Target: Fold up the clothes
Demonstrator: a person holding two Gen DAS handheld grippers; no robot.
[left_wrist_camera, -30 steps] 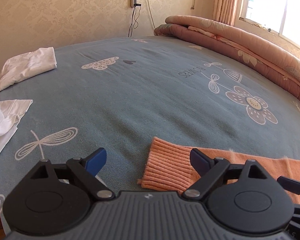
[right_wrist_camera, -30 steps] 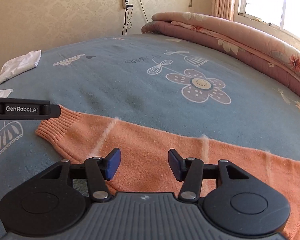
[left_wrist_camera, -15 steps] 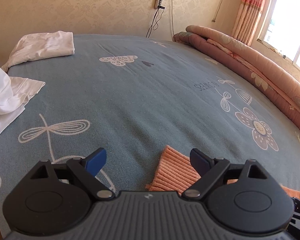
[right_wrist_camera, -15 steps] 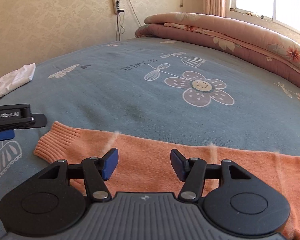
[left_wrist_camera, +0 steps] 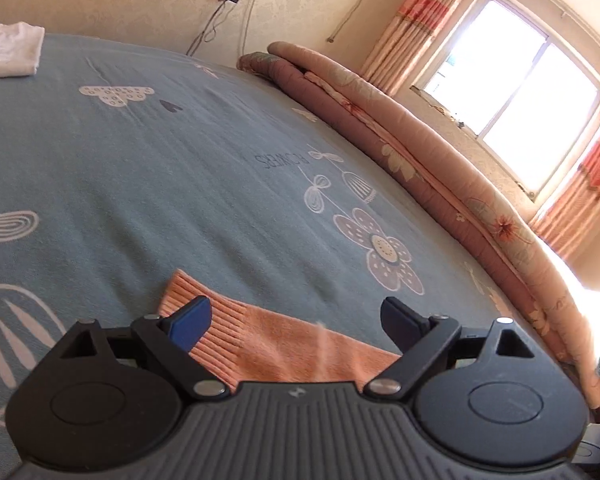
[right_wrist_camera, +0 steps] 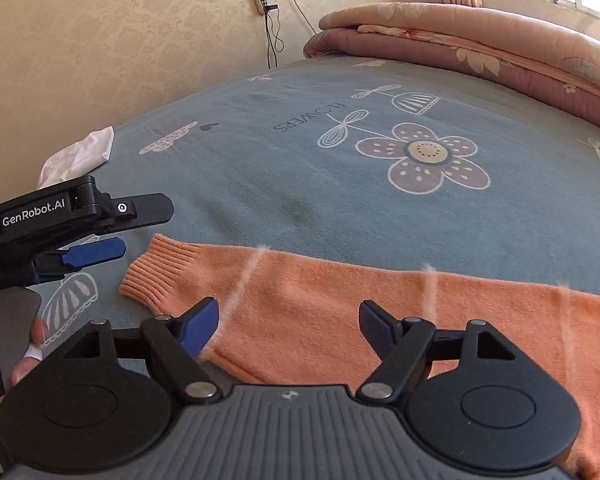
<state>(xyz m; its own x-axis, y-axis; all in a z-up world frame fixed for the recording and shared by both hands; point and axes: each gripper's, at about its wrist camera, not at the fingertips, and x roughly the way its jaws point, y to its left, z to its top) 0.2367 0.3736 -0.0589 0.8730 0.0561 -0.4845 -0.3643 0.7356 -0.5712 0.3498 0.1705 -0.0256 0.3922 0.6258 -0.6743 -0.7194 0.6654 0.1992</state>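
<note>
A grey-blue flower-print bedspread [right_wrist_camera: 260, 168] covers the bed, a rolled floral quilt [left_wrist_camera: 420, 144] along its far edge. An orange knit sweater sleeve [right_wrist_camera: 340, 300] lies flat near the front, ribbed cuff [right_wrist_camera: 160, 268] leftward. The right gripper [right_wrist_camera: 288, 322] hovers wide open over the sleeve, empty. The left gripper [left_wrist_camera: 296, 320] is wide open above the cuff, holding nothing.

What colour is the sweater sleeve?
Orange with thin pale stripes; sleeve shows best in the right wrist view.

Blue flower-print bed [right_wrist_camera: 260, 168] with orange sweater [right_wrist_camera: 340, 304], white cloth [right_wrist_camera: 80, 156], rolled quilt [right_wrist_camera: 480, 52].
</note>
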